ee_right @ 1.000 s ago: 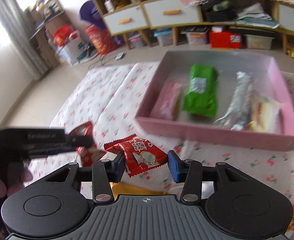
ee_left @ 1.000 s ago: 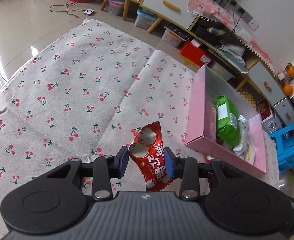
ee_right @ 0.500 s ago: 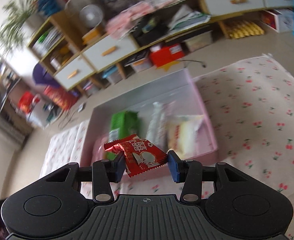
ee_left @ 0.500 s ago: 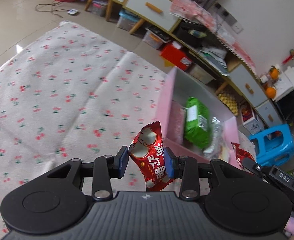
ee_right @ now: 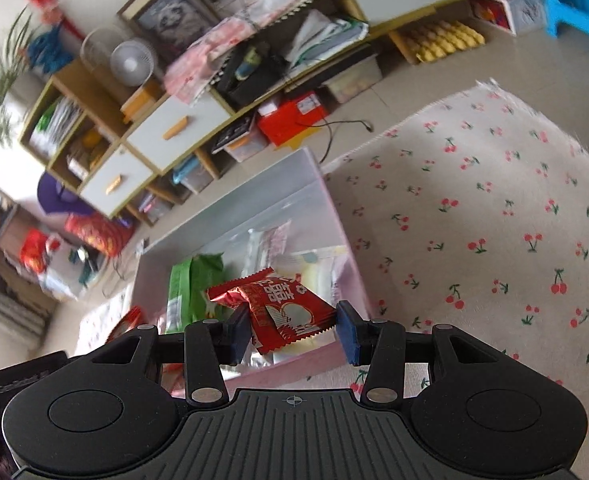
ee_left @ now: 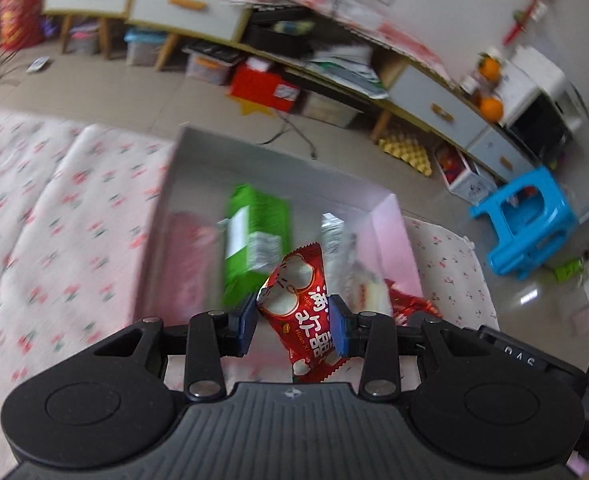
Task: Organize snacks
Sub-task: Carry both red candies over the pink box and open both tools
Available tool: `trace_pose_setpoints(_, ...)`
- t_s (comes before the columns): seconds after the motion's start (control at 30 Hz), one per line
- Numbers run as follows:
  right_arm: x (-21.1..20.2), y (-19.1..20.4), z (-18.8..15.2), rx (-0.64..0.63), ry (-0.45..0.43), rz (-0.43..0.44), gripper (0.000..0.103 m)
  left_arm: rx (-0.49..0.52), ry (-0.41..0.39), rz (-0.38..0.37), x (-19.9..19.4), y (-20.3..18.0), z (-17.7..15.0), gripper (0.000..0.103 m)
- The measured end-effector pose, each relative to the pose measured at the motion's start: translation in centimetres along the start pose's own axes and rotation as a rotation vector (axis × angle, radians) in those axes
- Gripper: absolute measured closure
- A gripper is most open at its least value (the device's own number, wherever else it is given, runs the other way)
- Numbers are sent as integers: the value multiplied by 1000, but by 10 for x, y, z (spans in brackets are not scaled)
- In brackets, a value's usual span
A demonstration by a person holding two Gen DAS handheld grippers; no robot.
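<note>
My left gripper is shut on a red snack packet that stands upright between its blue pads. Just beyond it lies the pink box, holding a green packet, a pink packet and a silver packet. My right gripper is shut on a second red packet, held flat over the near end of the pink box. Below it lie the green packet and a pale yellow packet. The two grippers hang side by side at the box's near wall.
The box sits on a white cloth with red cherries that spreads to both sides. Beyond the cloth are a tiled floor, low cabinets with drawers, a red carton, storage bins and a blue stool.
Both grippers have moved over to the pink box with their red packets still held. The left view has swung right onto the box, and the right view has rolled and dipped toward it.
</note>
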State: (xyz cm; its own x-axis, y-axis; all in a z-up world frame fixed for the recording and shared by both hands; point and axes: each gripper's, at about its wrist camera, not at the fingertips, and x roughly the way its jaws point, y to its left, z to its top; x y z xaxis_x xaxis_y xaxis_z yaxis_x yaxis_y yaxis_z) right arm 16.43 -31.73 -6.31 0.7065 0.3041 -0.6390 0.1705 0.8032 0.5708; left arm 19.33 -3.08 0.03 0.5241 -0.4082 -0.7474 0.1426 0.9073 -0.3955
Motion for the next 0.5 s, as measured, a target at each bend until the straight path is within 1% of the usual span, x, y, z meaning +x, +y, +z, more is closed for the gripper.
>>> trace_pose_setpoints(0.1,4,-7,2,45,2,16,59,45,-2,-10,12,-10,7,68)
trace_pose_setpoints(0.2,7,-8,2,59,4,20,59,82,6,3,25,-19,13,68)
trace_pose_setpoints(0.43,12,-11,2,89,7,39,59,197,15,112,44,-33,17,68)
trace_pose_setpoints(0.5,13,-11,2,95,8,42,58,231,3,139,47,-36,16,68)
